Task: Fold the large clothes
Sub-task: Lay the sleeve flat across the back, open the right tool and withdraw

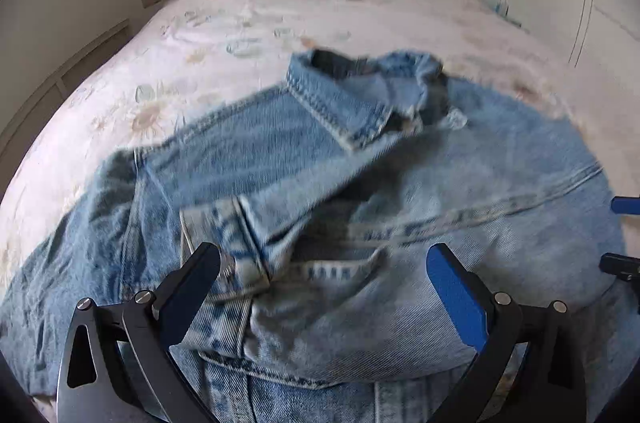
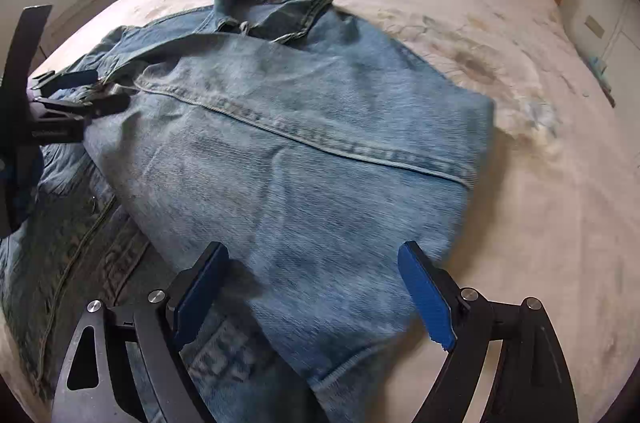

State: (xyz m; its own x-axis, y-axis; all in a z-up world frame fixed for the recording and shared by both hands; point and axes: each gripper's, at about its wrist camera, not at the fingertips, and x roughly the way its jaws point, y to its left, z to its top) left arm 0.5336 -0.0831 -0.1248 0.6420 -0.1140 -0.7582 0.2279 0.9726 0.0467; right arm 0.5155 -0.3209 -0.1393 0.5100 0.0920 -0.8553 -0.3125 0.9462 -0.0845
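denim jacket (image 2: 304, 127) rumpled on floral bedspread (image 2: 500, 23), left gripper (image 1: 324, 283) and right gripper (image 2: 312, 279) both spread, holding nothing

Left tool (image 1: 324, 279): jaws spread wide, nothing between the blue pads, pointing toward the far end.
Right tool (image 2: 314, 277): jaws spread wide, holding nothing, angled low.
Relative pose: left tool sits to the left of the right one, near it.

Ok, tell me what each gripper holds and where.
Nothing: the left gripper and the right gripper are both open above the denim jacket, gripping none of it.
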